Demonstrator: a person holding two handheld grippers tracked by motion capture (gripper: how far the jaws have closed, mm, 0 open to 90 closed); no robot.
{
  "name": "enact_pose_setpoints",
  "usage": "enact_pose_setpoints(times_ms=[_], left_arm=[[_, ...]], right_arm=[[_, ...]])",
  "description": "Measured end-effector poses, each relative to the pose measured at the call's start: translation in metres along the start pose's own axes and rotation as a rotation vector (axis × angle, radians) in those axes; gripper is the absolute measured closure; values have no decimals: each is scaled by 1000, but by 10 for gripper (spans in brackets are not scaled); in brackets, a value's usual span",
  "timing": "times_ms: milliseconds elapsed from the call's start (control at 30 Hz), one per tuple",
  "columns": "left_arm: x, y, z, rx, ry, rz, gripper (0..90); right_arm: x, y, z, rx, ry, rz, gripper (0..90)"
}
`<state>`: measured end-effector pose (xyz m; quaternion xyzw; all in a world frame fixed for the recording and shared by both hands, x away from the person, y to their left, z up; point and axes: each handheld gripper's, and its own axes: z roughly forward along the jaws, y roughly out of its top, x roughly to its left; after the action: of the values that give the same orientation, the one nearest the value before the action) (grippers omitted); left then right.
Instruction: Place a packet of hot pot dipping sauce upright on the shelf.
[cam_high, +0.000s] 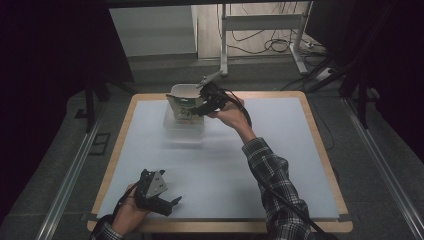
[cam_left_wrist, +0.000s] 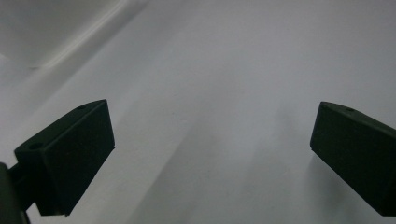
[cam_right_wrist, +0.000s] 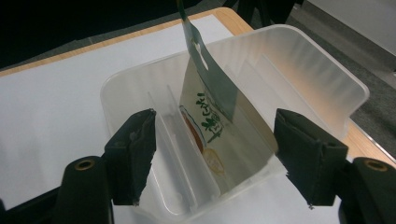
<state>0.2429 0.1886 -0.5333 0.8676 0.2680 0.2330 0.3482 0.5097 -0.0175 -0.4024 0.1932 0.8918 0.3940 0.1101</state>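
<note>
We have the green-topped printed packet (cam_right_wrist: 205, 107) standing in the translucent plastic bin (cam_right_wrist: 322, 74); our right gripper (cam_right_wrist: 212, 156) fingers stand apart, off it. Left gripper (cam_high: 159, 195) idles, fingers apart; withdrawing remains.

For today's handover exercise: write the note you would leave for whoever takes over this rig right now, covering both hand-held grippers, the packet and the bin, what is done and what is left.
Right hand-held gripper: open, jaws either side of the packet, not pressing it, at the bin.
Left hand-held gripper: open, nothing between its jaws, low over the white mat at the near left edge.
Packet: stands tilted in the clear plastic bin, beside its divider, green top sticking above the rim.
Done: packet is in the bin and let go.
Left: probably draw the right hand-held gripper clear; check the packet stays put.
</note>
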Motion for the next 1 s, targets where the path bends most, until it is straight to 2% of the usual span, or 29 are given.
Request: enact_pose_setpoints(times_ms=[600,1000], left_arm=[[0,0,0,5,3,1,0],[0,0,1,5,3,-1,0]], right_arm=[[-1,-16,-22,-46,12,39,175],[1,-29,-39,-73,3,58,106]])
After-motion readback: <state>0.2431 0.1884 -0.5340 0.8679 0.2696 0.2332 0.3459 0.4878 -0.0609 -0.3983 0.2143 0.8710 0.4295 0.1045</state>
